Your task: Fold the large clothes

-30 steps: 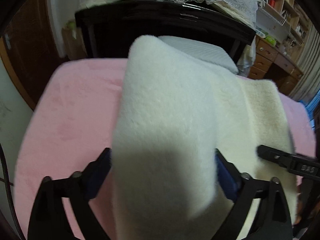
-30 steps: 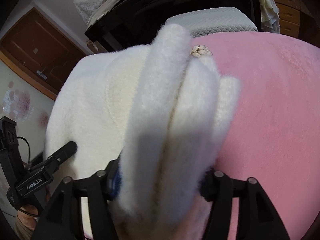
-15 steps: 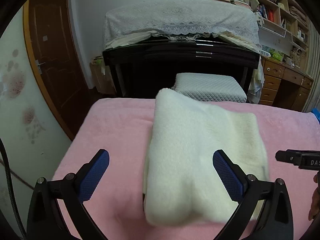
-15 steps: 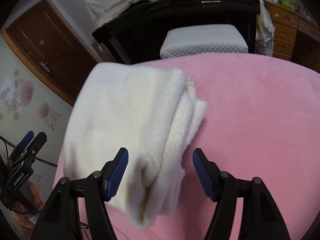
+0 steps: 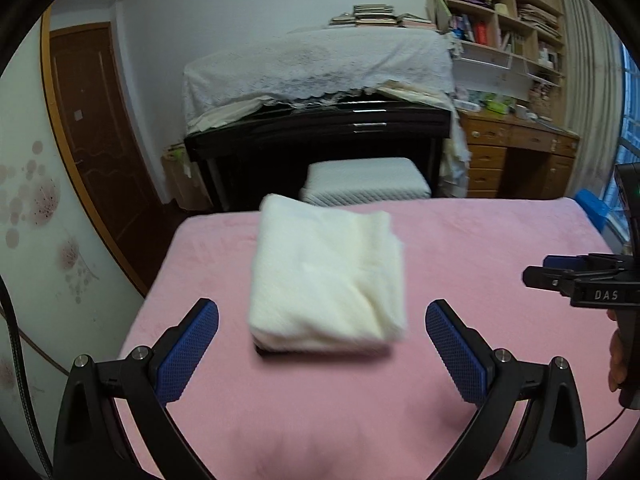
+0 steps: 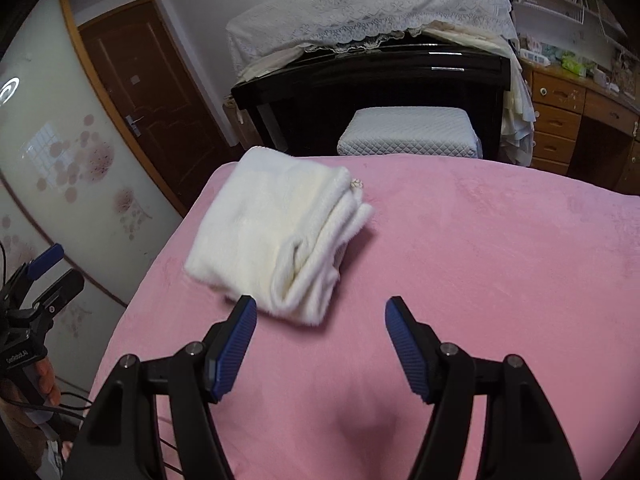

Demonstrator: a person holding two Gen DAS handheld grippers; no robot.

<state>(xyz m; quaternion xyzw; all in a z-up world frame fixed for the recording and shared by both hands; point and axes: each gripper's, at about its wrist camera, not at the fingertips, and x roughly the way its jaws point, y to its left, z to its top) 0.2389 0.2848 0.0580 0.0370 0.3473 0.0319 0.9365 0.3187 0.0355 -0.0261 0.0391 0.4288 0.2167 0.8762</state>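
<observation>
A cream fleece garment (image 5: pixel 326 276) lies folded into a thick rectangular bundle on the pink bed cover (image 5: pixel 480 248). The right wrist view shows the same bundle (image 6: pixel 280 236) near the bed's far left corner, its layered edges facing right. My left gripper (image 5: pixel 322 344) hangs open above the bed, back from the bundle, with nothing between its blue pads. My right gripper (image 6: pixel 320 340) is open too, raised over bare pink cover, just near and right of the bundle. Each gripper also appears at the edge of the other's view.
Beyond the bed's far edge stand a black piano (image 5: pixel 320 128) under a lace cloth and a quilted white stool (image 5: pixel 366 182). A wooden desk with drawers (image 5: pixel 516 152) and shelves lie far right, a brown door (image 5: pixel 92 128) far left.
Both grippers were shut on the cream garment a second ago. They let go of it, and both have drawn back and upward, leaving the folded bundle lying on the bed.
</observation>
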